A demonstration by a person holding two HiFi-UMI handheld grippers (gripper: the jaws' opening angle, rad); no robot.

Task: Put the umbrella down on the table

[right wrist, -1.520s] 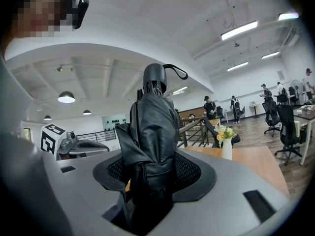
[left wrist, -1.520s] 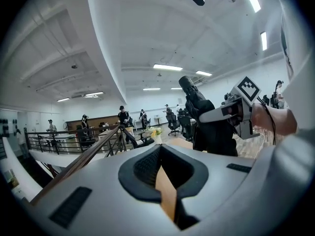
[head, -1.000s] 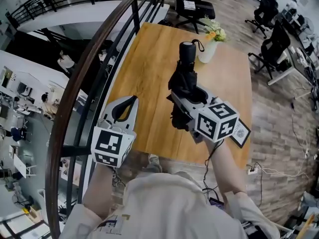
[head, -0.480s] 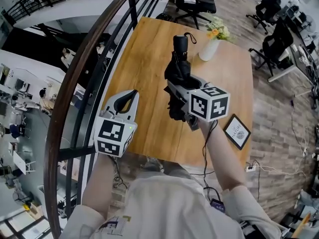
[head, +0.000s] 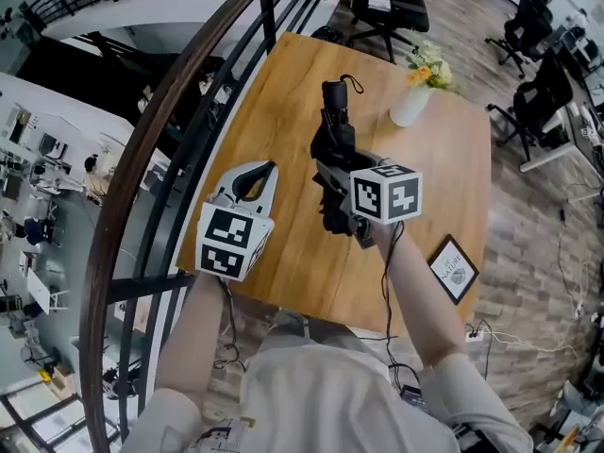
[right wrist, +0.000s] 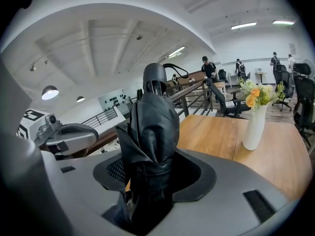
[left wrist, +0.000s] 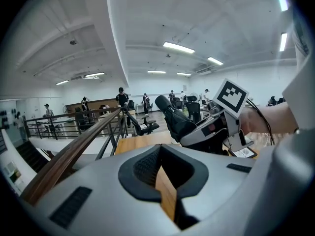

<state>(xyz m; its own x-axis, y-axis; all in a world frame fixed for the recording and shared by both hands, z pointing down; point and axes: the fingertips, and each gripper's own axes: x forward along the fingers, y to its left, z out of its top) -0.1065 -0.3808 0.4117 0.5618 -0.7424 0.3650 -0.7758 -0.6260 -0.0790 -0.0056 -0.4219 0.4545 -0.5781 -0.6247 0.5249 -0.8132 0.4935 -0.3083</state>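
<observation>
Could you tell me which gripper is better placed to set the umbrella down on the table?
The right gripper: its jaws clamp the folded umbrella over the table. The left gripper is shut and empty.

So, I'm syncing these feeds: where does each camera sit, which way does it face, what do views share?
Head view: on the person's head, steeply down at the wooden table; shows both forearms, left gripper, right gripper clamping the umbrella.
Left gripper view: on that gripper, along its shut, empty jaws toward the railing; right forearm shows.
Right gripper view: on that gripper, along its jaws toward the vase.
Shared: all show umbrella and table; each gripper view catches the other gripper.
</observation>
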